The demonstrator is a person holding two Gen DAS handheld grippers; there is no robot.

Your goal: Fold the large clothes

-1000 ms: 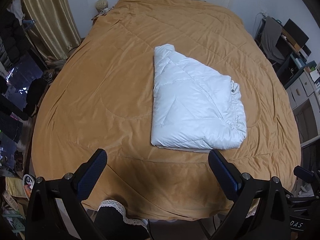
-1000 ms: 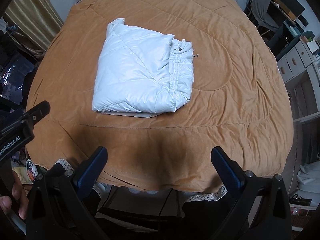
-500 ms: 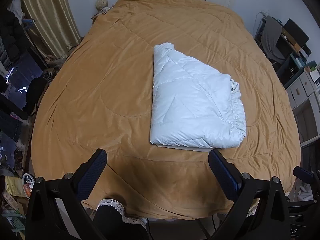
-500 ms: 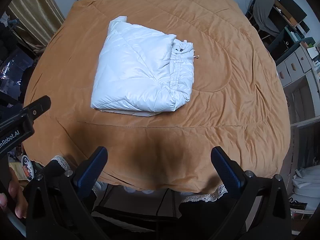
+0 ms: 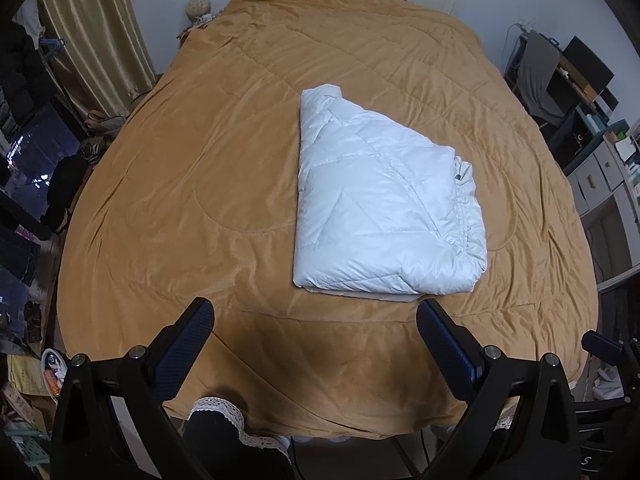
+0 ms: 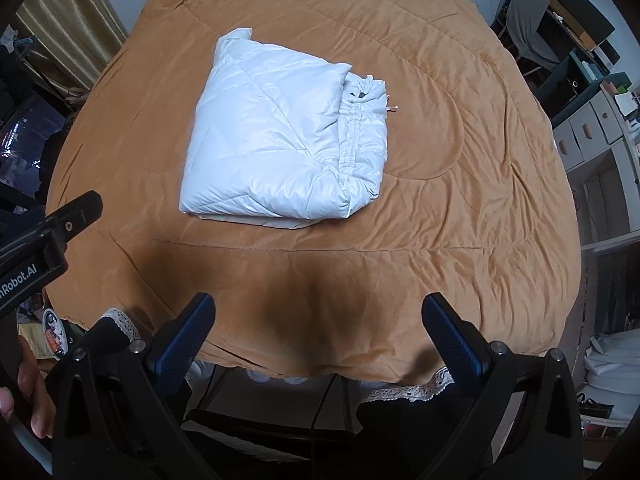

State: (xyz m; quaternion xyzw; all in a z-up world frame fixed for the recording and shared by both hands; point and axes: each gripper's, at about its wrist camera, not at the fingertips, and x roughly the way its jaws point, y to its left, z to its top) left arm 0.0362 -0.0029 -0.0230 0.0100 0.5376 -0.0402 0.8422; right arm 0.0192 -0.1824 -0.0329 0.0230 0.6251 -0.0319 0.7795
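Note:
A white quilted puffer jacket (image 5: pixel 380 216) lies folded into a compact bundle on the mustard-brown bed cover (image 5: pixel 200 184). From the right wrist view the same jacket (image 6: pixel 280 140) shows its gathered hem along its right side. My left gripper (image 5: pixel 314 312) is open, held above the bed's near edge, well short of the jacket. Open too is my right gripper (image 6: pixel 318 310), hovering over the near edge with nothing between its fingers. The left gripper's body (image 6: pixel 48 236) shows at the left of the right wrist view.
Gold curtains (image 5: pixel 92 40) hang at the left beside dark clutter on the floor. A chair draped with grey cloth (image 5: pixel 536 72) and white drawers (image 5: pixel 604 176) stand at the right. A person's hand (image 6: pixel 28 392) shows at the lower left.
Both grippers have pulled back slightly from the bed, so the folded jacket sits a little farther away. The jacket itself has not moved.

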